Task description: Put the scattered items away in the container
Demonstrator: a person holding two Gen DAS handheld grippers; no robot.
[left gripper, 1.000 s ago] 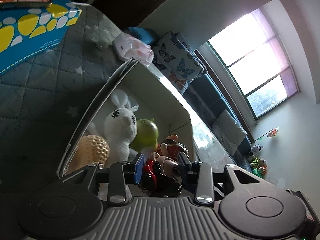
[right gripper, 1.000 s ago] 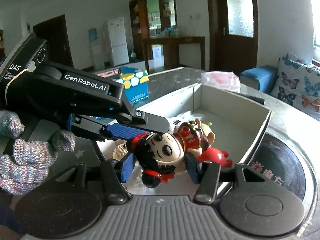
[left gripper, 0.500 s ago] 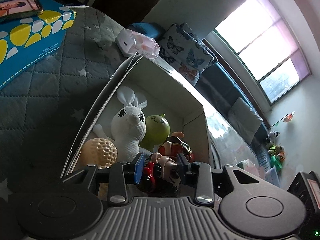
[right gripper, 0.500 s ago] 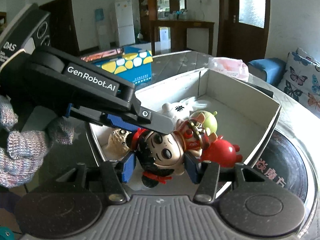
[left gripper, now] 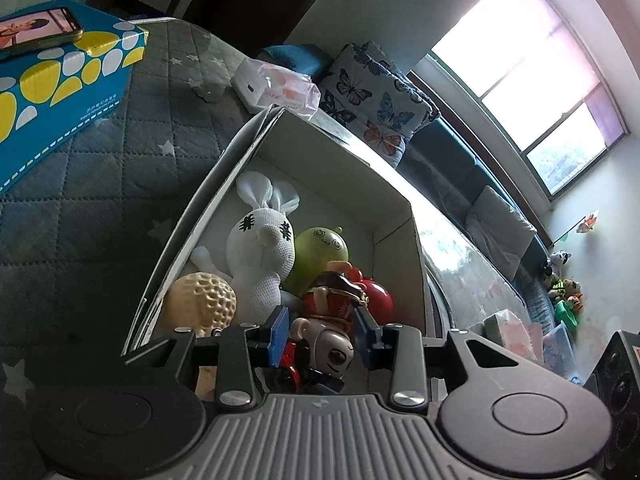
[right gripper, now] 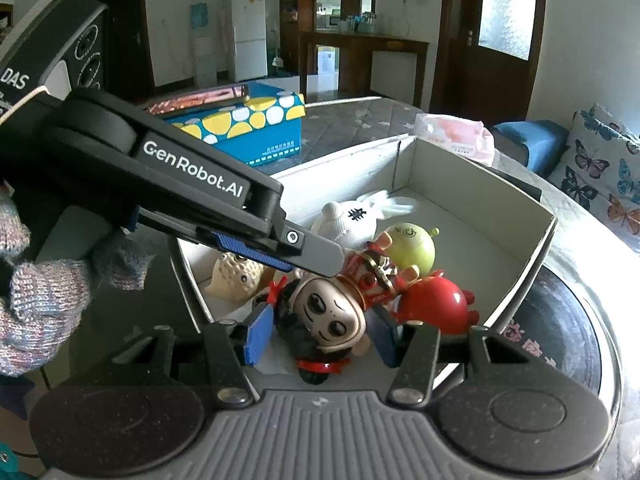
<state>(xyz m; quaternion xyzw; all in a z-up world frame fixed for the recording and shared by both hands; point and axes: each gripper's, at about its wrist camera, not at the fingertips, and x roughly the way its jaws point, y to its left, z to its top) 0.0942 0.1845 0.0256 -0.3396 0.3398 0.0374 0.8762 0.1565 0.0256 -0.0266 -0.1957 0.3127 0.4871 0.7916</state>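
Your right gripper [right gripper: 320, 330] hangs low over the near end of the white box [right gripper: 538, 256], its blue pads [right gripper: 256, 334] spread a little wider than the doll's head [right gripper: 330, 316]; a gap shows on each side, so it reads as open around the doll, not clamped. The doll lies face up between those pads, black hair and red ties toward the camera, resting in the box. Your left gripper [left gripper: 320, 330] comes in from the left side of the right-wrist view, and its grey fingertip [right gripper: 320, 256] sits just above the doll's head; in its own view the pads [left gripper: 279, 334] stand either side of the doll [left gripper: 328, 346] with a small gap, so it too reads as open. Just beyond the doll lies a red-and-gold figure [right gripper: 374, 274], touching it. To the right of that, a red round toy [right gripper: 438, 302]. Further in, a green round toy [right gripper: 412, 246], and a white knitted rabbit [right gripper: 352, 220] beside it on the left. A cream bumpy toy [right gripper: 236, 276] sits in the near-left corner. Outside the box, on the grey quilted cover [left gripper: 80, 208], a blue-and-yellow carton [right gripper: 248, 128] with a phone [left gripper: 36, 30] on top stands further left, and a pink tissue pack [right gripper: 454, 136] lies past the far wall.
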